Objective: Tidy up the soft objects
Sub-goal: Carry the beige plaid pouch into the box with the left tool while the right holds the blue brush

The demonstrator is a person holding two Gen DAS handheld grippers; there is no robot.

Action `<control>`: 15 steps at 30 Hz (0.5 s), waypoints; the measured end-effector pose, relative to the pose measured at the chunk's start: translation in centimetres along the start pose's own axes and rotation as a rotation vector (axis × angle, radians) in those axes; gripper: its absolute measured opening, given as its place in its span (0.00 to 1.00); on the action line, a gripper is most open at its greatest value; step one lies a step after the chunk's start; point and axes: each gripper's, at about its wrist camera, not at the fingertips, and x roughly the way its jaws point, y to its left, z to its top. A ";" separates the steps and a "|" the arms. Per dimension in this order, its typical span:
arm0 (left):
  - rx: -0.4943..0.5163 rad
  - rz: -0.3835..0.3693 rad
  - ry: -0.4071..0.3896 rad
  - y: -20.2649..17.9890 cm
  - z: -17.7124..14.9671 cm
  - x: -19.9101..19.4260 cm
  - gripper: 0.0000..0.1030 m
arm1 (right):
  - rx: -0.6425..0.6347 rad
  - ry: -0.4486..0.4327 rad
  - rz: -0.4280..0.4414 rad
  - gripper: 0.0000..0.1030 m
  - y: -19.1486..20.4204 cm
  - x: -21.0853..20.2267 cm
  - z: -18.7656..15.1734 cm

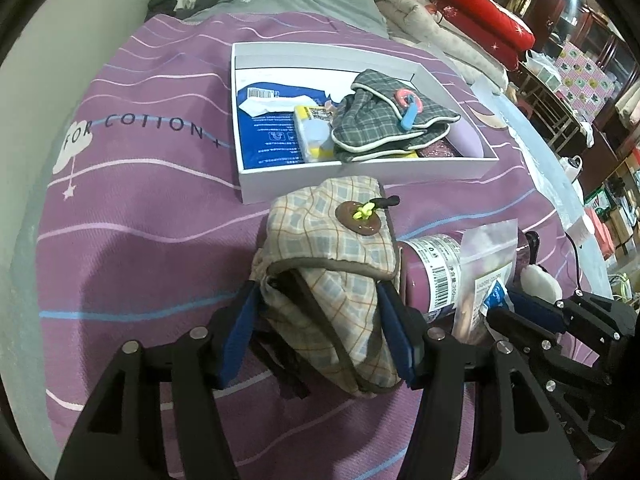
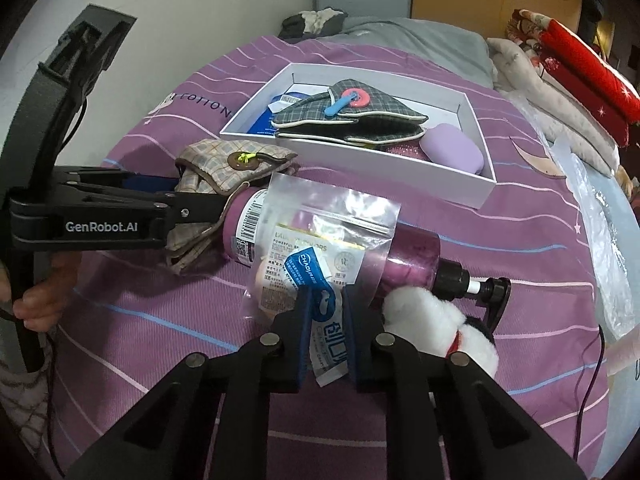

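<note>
Up close, the left gripper (image 1: 320, 332) straddles a soft quilted pouch (image 1: 332, 248) of beige-and-blue check, its blue foam pads (image 1: 394, 328) pressed into the cloth on both sides at a middling spread. The pouch has brown piping and a round brown button with a yellow-green loop, and it lies slumped on the purple bedspread (image 1: 140, 240), a ribbed weave crossed by thin wavy white and blue lines.

Just right of the pouch lies a glossy purple pump bottle (image 2: 408, 252) on its side, cylindrical, with a white barcode label and a black pump head pointing right. A crinkly clear zip bag (image 2: 332, 220) lies over its middle. The right gripper (image 2: 326, 320) has its jaws drawn nearly together on a small blue-and-white sachet (image 2: 326, 312), thin and flat, standing on edge between the pads at the near edge of the zip bag. Beside it on the right sits a fluffy white plush toy (image 2: 436, 320) with a black and red patch, touching the bottle.

Farther off stands a shallow white cardboard box (image 1: 360, 176), rectangular and stiff. Inside it lie a folded grey plaid pouch (image 1: 384, 120) with pale piping and a pink round button, a smooth lilac rounded case (image 2: 452, 148) at the right end, and a blue printed sheet (image 1: 264, 136) on the left.
</note>
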 end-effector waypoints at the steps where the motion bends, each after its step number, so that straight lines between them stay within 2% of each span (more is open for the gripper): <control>1: 0.000 0.001 -0.001 0.1 -0.1 0.1 0.58 | 0.007 -0.002 0.004 0.13 -0.1 0.0 0.0; 4: -0.003 0.008 0.000 0.2 -0.1 0.3 0.57 | 0.020 -0.006 0.008 0.13 -0.1 0.0 -0.1; 6: 0.001 0.017 -0.003 0.1 -0.2 0.2 0.50 | 0.017 -0.008 0.010 0.10 -0.1 0.0 -0.1; 12: 0.032 0.057 -0.022 -0.7 -0.4 -0.6 0.48 | 0.043 -0.026 0.088 0.02 -0.3 -0.8 0.2; 13: 0.034 0.059 -0.024 -0.8 -0.4 -0.8 0.35 | 0.051 -0.027 0.101 0.02 -0.3 -1.0 0.3; 14: 0.034 0.039 -0.026 -0.8 -0.5 -1.1 0.30 | 0.062 -0.029 0.115 0.02 -0.5 -1.1 0.4; 15: 0.023 0.031 -0.031 -0.7 -0.4 -1.5 0.30 | 0.073 -0.031 0.127 0.01 -0.6 -1.2 0.5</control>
